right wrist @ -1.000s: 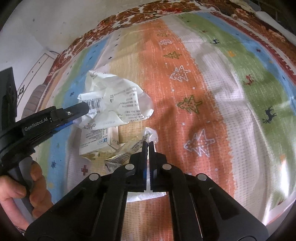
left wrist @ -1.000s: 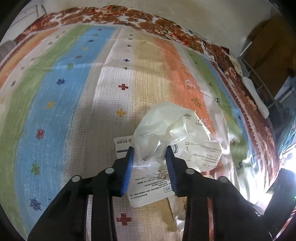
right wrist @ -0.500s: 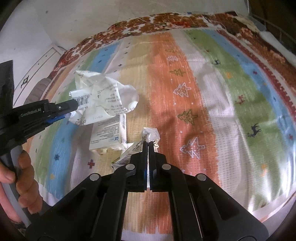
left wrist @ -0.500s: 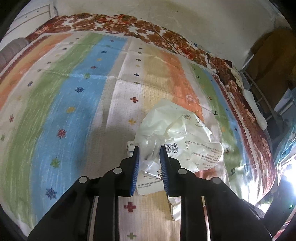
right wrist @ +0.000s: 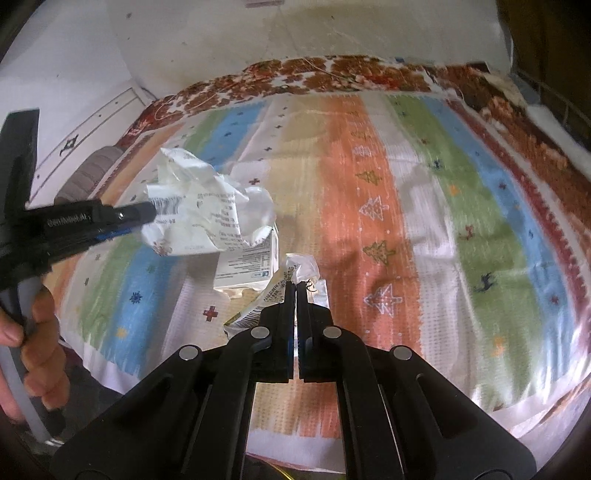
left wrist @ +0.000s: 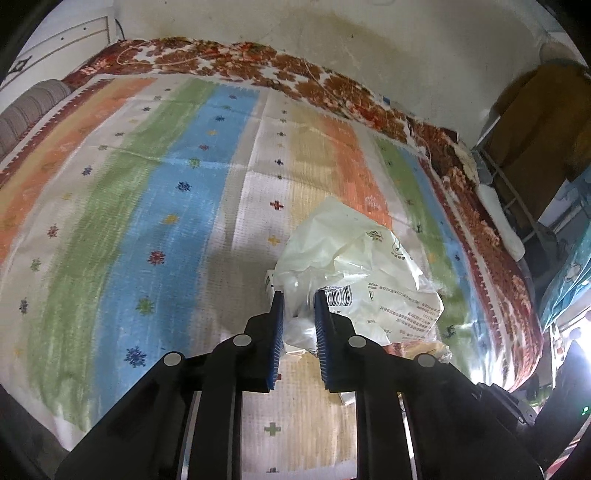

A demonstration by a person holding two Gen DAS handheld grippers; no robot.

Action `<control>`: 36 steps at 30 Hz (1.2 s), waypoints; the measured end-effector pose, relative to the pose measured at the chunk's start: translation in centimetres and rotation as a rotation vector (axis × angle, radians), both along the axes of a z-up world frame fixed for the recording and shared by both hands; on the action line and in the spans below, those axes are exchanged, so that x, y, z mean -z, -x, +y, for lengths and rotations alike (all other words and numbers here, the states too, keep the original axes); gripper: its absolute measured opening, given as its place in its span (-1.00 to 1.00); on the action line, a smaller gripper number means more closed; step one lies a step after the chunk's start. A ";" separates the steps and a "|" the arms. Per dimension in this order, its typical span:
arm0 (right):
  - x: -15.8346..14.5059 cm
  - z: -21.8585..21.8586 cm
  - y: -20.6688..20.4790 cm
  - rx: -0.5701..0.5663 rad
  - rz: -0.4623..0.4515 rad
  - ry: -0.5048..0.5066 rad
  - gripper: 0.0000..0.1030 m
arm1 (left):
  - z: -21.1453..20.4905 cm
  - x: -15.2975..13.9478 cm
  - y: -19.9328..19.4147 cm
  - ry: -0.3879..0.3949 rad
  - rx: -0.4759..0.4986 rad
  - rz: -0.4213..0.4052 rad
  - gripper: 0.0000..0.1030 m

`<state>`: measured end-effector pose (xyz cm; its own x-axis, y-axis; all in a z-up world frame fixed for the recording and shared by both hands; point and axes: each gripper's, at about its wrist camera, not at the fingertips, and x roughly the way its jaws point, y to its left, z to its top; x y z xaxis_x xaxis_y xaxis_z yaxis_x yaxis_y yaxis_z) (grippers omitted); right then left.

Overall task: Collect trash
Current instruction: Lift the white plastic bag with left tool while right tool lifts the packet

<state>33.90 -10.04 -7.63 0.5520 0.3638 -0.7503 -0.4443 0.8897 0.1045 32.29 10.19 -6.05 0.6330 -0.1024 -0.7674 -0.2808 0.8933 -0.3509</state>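
Landmark: small white printed carton [right wrist: 248,265] lying on the striped, multicoloured woven bedspread [right wrist: 424,229]. Right of carton, across the orange and green stripes: open cloth, free passage. Above carton's left side: crumpled white printed plastic bag [right wrist: 207,218] blocks approach. Just right of carton's near corner: crinkled clear-and-yellow wrapper [right wrist: 280,291] lies in the way. Beyond carton: stained pale wall [right wrist: 295,33] closes the far side.
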 end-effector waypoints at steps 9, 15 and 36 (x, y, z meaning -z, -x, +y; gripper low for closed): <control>-2.3 0.1 2.2 -0.039 -0.063 0.003 -1.00 | 0.5 -2.4 3.1 0.017 -0.017 -0.023 -0.72; -3.5 0.2 4.3 -0.068 -0.077 -0.005 -1.00 | 0.4 -3.4 5.2 0.001 -0.001 -0.031 -0.72; -7.2 0.1 13.4 -0.154 -0.151 -0.039 -1.00 | 1.4 -7.1 13.6 0.082 -0.019 -0.116 -0.72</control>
<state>20.45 -9.92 -0.47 0.5923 0.4799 -0.6472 -0.5881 0.8066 0.0599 18.73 11.59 1.08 0.7196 -0.1490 -0.6783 -0.2504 0.8554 -0.4535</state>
